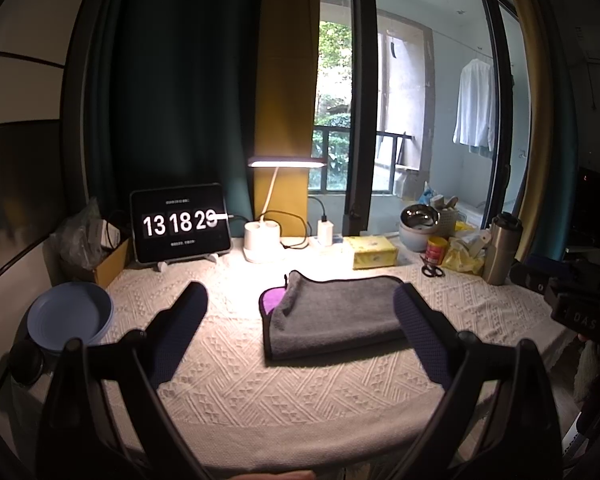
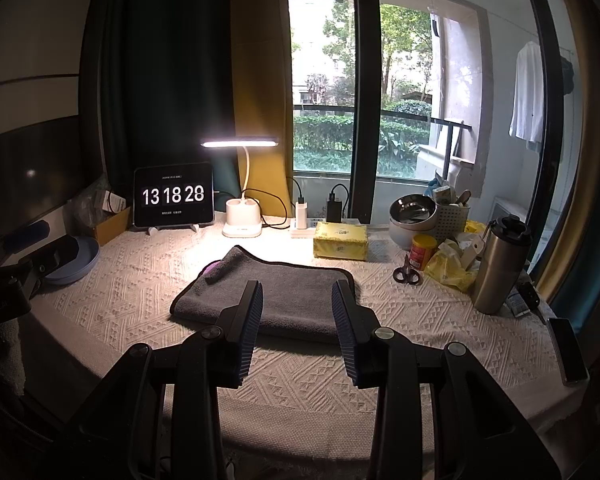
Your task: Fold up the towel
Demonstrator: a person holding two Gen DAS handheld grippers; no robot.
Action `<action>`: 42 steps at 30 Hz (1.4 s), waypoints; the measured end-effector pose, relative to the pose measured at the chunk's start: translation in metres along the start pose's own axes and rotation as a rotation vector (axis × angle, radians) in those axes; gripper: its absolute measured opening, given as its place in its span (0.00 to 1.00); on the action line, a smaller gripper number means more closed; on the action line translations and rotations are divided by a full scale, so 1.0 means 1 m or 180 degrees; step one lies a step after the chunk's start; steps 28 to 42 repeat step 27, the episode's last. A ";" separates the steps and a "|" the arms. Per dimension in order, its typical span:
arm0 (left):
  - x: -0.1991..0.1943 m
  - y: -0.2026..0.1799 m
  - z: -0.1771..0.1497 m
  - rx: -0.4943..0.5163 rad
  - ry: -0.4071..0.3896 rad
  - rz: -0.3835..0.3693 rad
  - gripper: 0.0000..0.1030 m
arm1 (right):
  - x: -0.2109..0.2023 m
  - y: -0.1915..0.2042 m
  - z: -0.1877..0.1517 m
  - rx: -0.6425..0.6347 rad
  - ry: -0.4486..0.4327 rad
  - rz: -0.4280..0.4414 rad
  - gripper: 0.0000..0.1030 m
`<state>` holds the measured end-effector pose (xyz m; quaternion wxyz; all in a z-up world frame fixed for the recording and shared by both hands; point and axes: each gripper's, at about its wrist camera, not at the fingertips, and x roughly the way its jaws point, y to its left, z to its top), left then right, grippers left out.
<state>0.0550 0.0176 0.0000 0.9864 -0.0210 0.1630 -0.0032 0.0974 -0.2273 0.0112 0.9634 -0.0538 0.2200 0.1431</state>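
Observation:
A grey towel (image 1: 336,312) with a dark edge lies folded flat on the white patterned tablecloth (image 1: 236,376); a purple underside (image 1: 271,299) peeks out at its far left corner. It also shows in the right wrist view (image 2: 284,292). My left gripper (image 1: 300,300) is open and empty, held above the table near the towel's front edge. My right gripper (image 2: 297,296) is open and empty, hovering in front of the towel's near edge. The right gripper's body shows at the far right of the left wrist view (image 1: 572,300).
A blue plate (image 1: 70,316) sits at the left. At the back stand a tablet clock (image 1: 180,224), a lit desk lamp (image 1: 260,240), a yellow tissue box (image 2: 340,240), bowls (image 2: 412,212), a red can (image 2: 423,251), scissors (image 2: 406,274), a steel tumbler (image 2: 496,264) and a phone (image 2: 568,350).

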 end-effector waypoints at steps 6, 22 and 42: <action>0.000 -0.001 -0.001 0.0002 0.0001 0.0002 0.92 | 0.000 0.000 0.000 0.0001 0.0002 -0.0001 0.37; 0.004 -0.003 -0.003 0.0015 0.0028 -0.0008 0.92 | 0.005 0.005 -0.003 0.0025 0.0028 0.0038 0.37; 0.014 -0.007 -0.005 0.0031 0.0082 -0.0022 0.92 | 0.012 0.000 -0.005 0.0031 0.0074 0.0074 0.37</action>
